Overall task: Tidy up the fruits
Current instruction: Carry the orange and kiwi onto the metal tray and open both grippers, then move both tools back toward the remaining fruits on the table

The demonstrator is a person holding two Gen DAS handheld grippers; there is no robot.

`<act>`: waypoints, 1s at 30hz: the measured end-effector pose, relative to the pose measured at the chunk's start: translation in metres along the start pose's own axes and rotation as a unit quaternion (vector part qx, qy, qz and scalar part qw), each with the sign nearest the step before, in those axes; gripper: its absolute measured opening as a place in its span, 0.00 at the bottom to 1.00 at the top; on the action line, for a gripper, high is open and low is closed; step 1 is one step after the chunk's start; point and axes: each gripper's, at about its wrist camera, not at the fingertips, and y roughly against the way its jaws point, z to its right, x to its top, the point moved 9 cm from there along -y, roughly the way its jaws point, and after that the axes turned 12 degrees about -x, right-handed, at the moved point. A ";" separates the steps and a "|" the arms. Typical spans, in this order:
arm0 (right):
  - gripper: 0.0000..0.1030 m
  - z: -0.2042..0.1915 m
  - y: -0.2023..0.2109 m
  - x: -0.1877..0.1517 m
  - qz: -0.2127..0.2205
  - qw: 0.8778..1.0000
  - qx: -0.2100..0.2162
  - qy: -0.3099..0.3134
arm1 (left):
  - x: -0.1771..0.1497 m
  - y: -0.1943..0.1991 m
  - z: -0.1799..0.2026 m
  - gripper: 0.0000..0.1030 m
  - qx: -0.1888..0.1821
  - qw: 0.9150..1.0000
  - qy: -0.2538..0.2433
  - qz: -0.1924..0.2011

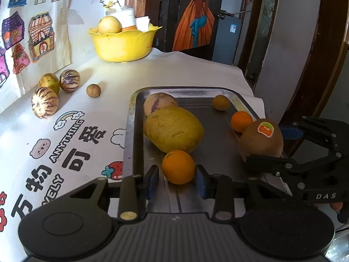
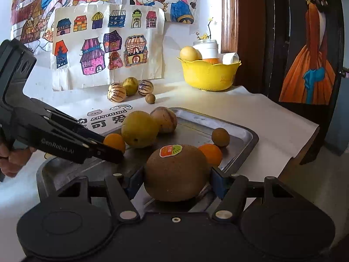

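Metal tray (image 1: pixel 133 131), dull and scuffed, sat on a printed white cloth (image 1: pixel 91 118). Left gripper (image 1: pixel 177 180) straddled a smooth small orange (image 1: pixel 178 167) on the tray — blue pads (image 1: pixel 153 180) just clear of its skin, nothing gripped. Right gripper (image 2: pixel 176 180) clamped a fuzzy brown kiwi (image 2: pixel 176 172) with a sticker, resting on the tray. Kiwi hid part of a second orange (image 2: pixel 211 152). Yellow scalloped plastic bowl (image 2: pixel 208 74) behind — contents partly hidden.

A white-clothed table (image 2: pixel 272 118) bears a metal tray (image 2: pixel 246 140), yellow bowl (image 2: pixel 207 76) and loose fruits (image 2: pixel 117 92).
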 end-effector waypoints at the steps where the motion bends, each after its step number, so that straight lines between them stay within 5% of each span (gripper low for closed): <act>1: 0.66 0.000 0.001 0.000 0.003 1.000 -0.004 0.000 | 0.000 0.001 -0.001 0.40 0.001 1.000 0.001 0.002; 13: 0.88 -0.001 0.041 -0.009 0.070 0.992 -0.087 -0.054 | -0.003 0.025 -0.008 0.49 0.013 0.998 0.042 0.038; 18: 0.97 -0.003 0.064 -0.014 0.078 0.988 -0.099 -0.090 | -0.004 0.041 -0.008 0.65 0.021 0.996 0.058 0.063; 23: 0.99 -0.012 0.084 -0.023 0.071 0.987 -0.100 -0.101 | -0.012 0.063 -0.009 0.95 0.033 0.992 0.075 0.098; 30: 0.99 -0.032 0.095 -0.033 0.043 0.991 -0.084 -0.100 | -0.032 0.093 -0.015 0.99 0.066 0.990 0.059 0.113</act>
